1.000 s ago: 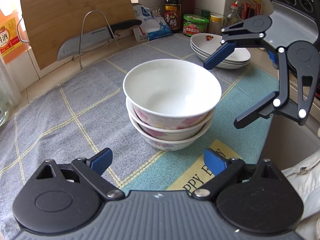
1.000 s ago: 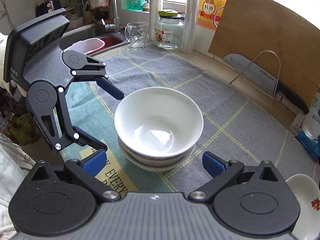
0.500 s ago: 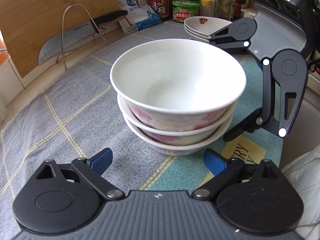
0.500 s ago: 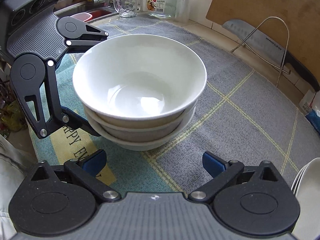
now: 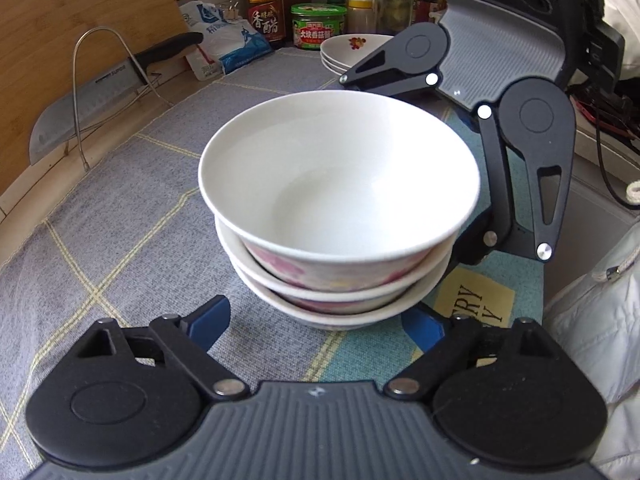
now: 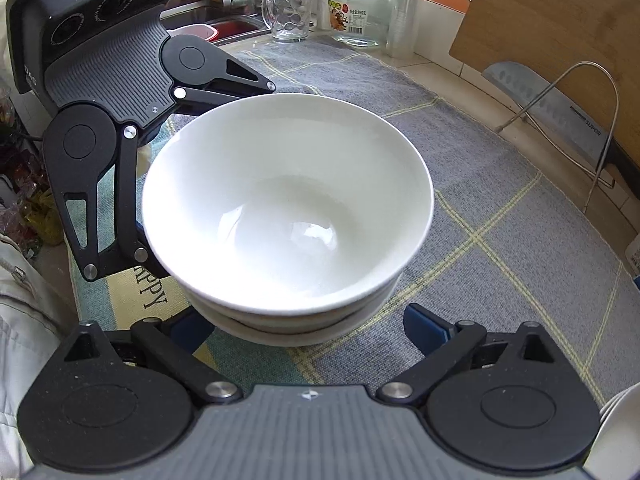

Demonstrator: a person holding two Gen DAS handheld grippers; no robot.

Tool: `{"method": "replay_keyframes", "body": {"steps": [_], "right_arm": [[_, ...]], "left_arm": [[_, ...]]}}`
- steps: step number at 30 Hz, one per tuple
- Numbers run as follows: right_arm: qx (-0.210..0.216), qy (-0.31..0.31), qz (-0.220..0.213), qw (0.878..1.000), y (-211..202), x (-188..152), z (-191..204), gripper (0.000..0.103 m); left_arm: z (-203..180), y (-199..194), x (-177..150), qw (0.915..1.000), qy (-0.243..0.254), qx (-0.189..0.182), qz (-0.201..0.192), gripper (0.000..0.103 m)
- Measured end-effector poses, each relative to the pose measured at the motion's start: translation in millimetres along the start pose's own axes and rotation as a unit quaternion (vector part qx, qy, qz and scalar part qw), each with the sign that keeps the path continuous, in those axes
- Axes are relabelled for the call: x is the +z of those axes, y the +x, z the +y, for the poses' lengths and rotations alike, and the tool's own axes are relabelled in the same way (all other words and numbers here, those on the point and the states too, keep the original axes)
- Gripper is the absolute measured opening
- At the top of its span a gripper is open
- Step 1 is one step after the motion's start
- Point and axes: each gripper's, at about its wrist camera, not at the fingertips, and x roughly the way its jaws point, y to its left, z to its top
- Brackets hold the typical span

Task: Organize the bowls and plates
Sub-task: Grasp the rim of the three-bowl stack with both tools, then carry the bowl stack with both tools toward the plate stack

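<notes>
The cloth (image 5: 120,216) covered the counter under both sets of jaws, likely to cushion the crockery. On it the stack of bowls (image 5: 340,216) sat nested three deep, squarely ahead of each gripper and between their spread fingers. The left gripper (image 5: 320,322) and the right gripper (image 6: 304,326) faced each other across the stack, jaws wide and gripping nothing, seemingly placed to cradle it from opposite sides. Beyond the right gripper's far finger, the plates (image 5: 344,50) lay stacked, probably already sorted.

Two opposed close wrist views, shared bowl stack (image 5: 338,216) between.
</notes>
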Motion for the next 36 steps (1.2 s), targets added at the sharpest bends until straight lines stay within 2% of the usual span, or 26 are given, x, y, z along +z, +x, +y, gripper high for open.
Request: {"method": "replay_keyframes", "body": {"steps": [8,10,17,36], "right_arm": [[0.020,-0.012,0.009,1.000,-3.6,3.0,2.6,0.084],[0.019,-0.011,0.012,1.000,-4.9,2.9,3.8,0.083],[0.020,-0.002,0.020,1.000,-4.9,5.7,3.0,0.084],[0.026,0.013,0.028,0.999,-6.6,9.7,0.6,0.087]], "left_arm": [[6.6,2.7,5.1,0.9989,0.026,-0.037,0.008,0.077],[6.8,3.0,6.3,0.9984,0.033,-0.045,0.009,0.075],[11.3,3.1,7.5,0.9970,0.047,-0.060,0.013,0.075],[17.4,-0.2,10.6,0.9955,0.036,-0.087,0.015,0.076]]}}
